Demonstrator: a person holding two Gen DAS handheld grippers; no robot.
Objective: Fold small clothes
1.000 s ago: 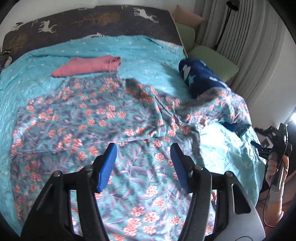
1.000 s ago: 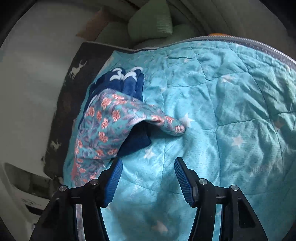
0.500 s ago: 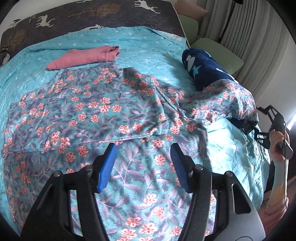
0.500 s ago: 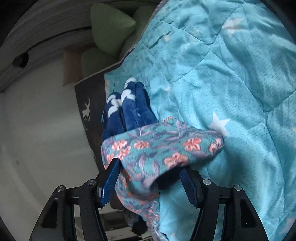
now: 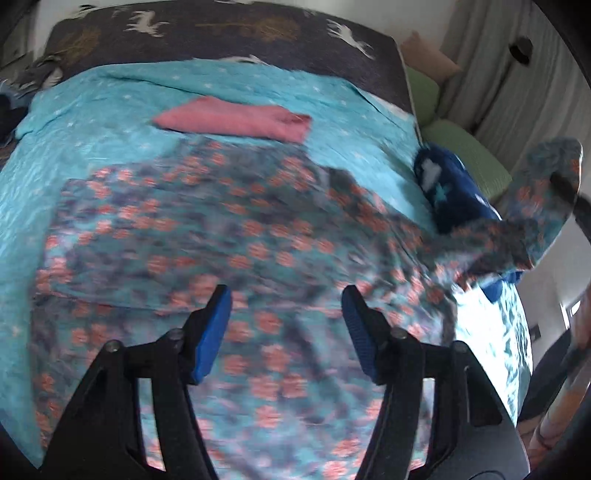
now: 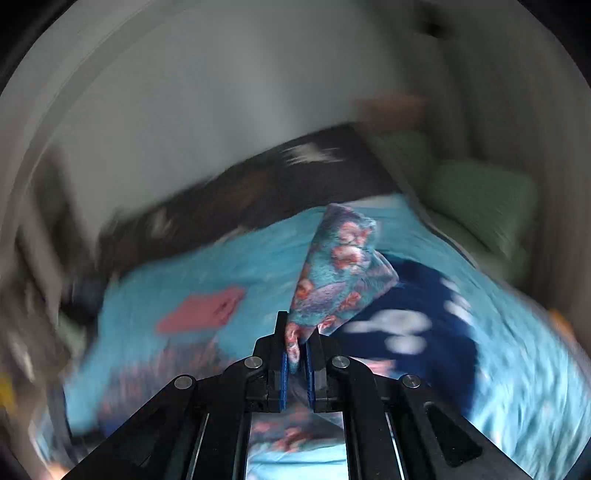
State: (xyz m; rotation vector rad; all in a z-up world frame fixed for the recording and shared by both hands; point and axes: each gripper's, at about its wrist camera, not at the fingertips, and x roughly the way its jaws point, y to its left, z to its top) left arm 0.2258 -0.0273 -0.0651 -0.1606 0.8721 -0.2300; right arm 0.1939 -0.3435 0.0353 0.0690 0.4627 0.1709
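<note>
Left view only: the left hand-held gripper (image 5: 286,325) is hovering released over the floral garment (image 5: 229,236), both blue fingers (image 5: 213,332) standing wide apart with nothing between them; most of the garment is lying spread across the bed (image 5: 92,110), blurred.
Right view only: the right hand-held gripper (image 6: 295,354) is clenching a corner of the floral garment (image 6: 332,273) between its blue pads, and the cloth is standing up from them in a pointed fold.
Shared between views: the garment's right-hand end is lifting off the bed at the far right of the left view, a dark bar crossing it there; I cannot tell whether that bar is the right hand-held gripper.
Count, near to far: one floral garment, one dark blue item with white shapes (image 5: 450,192) just beside the raised end, one folded pink cloth (image 5: 236,120) lying flat beyond the garment, two green cushions (image 5: 465,155) and one tan cushion off the bed's far corner.
Pose: left hand-held gripper is pointing down the bed toward the dark deer-patterned headboard (image 5: 221,33); right hand-held gripper is tilting upward, its picture heavily smeared.
</note>
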